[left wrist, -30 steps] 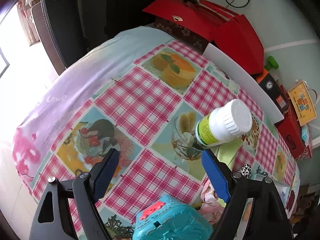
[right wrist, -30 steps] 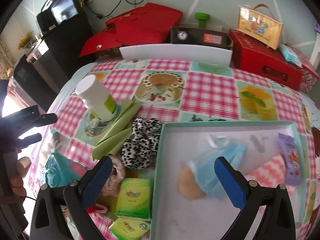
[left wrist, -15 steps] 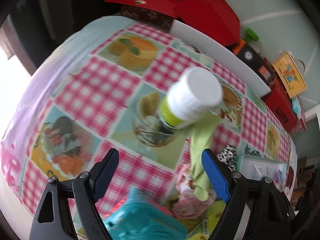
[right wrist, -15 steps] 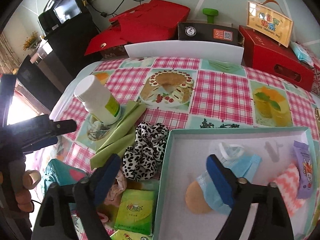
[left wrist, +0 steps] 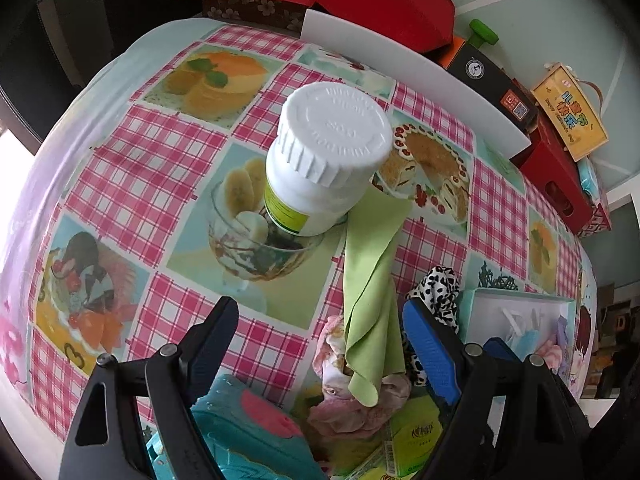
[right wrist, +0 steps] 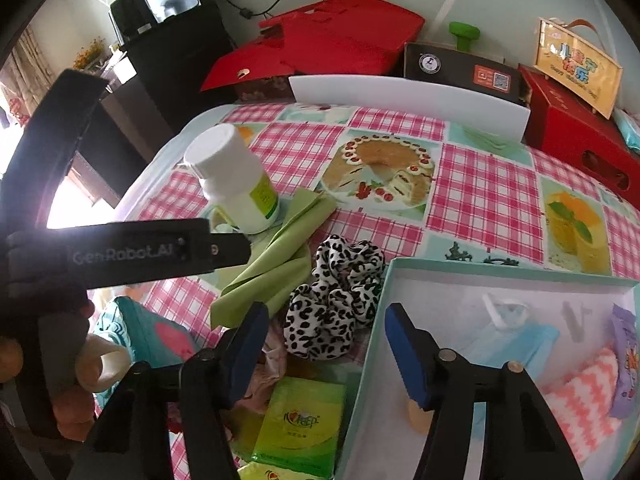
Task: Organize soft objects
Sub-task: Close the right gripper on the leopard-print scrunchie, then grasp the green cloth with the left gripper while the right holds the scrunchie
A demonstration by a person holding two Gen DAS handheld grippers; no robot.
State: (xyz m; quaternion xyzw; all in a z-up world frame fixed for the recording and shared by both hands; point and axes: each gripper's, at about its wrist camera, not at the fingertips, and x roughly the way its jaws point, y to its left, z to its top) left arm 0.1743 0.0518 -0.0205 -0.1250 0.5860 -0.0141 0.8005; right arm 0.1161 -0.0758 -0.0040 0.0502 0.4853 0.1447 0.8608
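Note:
On the checked tablecloth a green cloth (left wrist: pixel 372 280) lies draped over a crumpled pink cloth (left wrist: pixel 352 392), beside a leopard-print scrunchie (left wrist: pixel 436 284). My left gripper (left wrist: pixel 320 336) hangs open above this pile, the green cloth's lower end between its fingers and untouched. In the right wrist view the scrunchie (right wrist: pixel 336 300) lies just beyond my right gripper (right wrist: pixel 326 344). Its jaws are closing, and the pads are clear of the scrunchie. The pale teal box (right wrist: pixel 500 280) at right holds a blue face mask (right wrist: pixel 516 332), a pink-white cloth (right wrist: pixel 580 392) and a purple packet (right wrist: pixel 626 360).
A white bottle (left wrist: pixel 324 152) stands on the green cloth's far end. A teal case (left wrist: pixel 240 432) and green tissue packs (right wrist: pixel 300 420) lie near the front edge. A hand holds the left gripper's black body (right wrist: pixel 132 250) at left. Red boxes (right wrist: pixel 572 148) and a white board (right wrist: pixel 408 100) line the back.
The left gripper has swung from the bare cloth over to the pile, with the bottle now centred. The right gripper has shifted left from the box towards the scrunchie and its jaws have narrowed.

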